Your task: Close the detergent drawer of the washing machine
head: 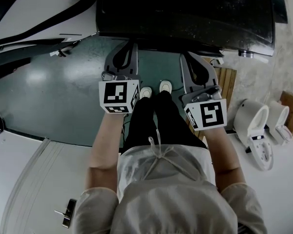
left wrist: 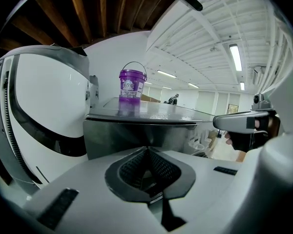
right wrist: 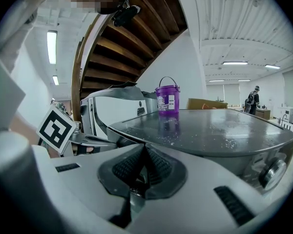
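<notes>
The washing machine [head: 185,13] is a dark grey box straight ahead of me; its flat top [right wrist: 210,128] carries a purple bucket [right wrist: 168,99], which also shows in the left gripper view [left wrist: 132,84]. A round dial [right wrist: 272,173] sits on its front at the right. I cannot make out the detergent drawer in any view. My left gripper [head: 127,50] and right gripper [head: 191,60] are held side by side just short of the machine's front edge. Both are shut with nothing between the pads [left wrist: 158,167].
A white appliance with a dark curved band [left wrist: 44,111] stands to the left of the machine. White toilets [head: 256,126] and a wooden pallet [head: 227,82] lie at the right on the floor. The green floor [head: 53,96] spreads left of my feet.
</notes>
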Demonstrator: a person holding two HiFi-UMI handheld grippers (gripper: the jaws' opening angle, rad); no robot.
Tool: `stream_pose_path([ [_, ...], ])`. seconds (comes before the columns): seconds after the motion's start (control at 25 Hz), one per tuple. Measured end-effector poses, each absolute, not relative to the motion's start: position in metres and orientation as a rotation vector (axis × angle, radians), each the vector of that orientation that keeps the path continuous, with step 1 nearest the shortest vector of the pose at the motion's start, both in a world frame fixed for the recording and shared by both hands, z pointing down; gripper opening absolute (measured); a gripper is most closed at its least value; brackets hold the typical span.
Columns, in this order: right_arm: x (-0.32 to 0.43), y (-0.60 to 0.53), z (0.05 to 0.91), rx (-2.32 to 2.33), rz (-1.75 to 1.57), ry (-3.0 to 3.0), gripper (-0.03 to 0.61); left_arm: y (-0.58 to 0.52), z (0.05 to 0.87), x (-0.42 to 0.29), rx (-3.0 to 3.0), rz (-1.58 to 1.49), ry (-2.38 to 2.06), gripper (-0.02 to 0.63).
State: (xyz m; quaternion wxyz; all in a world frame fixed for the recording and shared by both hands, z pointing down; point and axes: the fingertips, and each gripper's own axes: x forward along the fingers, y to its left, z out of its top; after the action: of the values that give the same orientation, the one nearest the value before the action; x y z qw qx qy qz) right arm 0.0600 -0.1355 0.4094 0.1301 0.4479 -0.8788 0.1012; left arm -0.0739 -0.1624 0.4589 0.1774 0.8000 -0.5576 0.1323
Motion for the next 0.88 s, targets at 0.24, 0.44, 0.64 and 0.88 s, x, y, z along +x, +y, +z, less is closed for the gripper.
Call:
stream_pose_path([
  [0.24,0.061,-0.142,0.405,1.308,0.282,-2.558,0.006,-0.166,0.458,-0.075,2.254,0.375,-1.554,0.02],
  [0.44,0.067,-0.148,0.404,1.326,0.279,-2.546,0.006,-0.169,0.459,-0.074,2.257,0.408,-1.55,0.018],
  [0.64,0.068,-0.152,0.404,1.339,0.282,-2.54,0.007,-0.172,0.459,-0.074,2.262,0.407,-1.547,0.018],
  [0.88,0.065,-0.147,0.4,1.33,0.278,-2.529,0.008,-0.172,0.459,-0.074,2.266,0.424,-1.515,0.018],
])
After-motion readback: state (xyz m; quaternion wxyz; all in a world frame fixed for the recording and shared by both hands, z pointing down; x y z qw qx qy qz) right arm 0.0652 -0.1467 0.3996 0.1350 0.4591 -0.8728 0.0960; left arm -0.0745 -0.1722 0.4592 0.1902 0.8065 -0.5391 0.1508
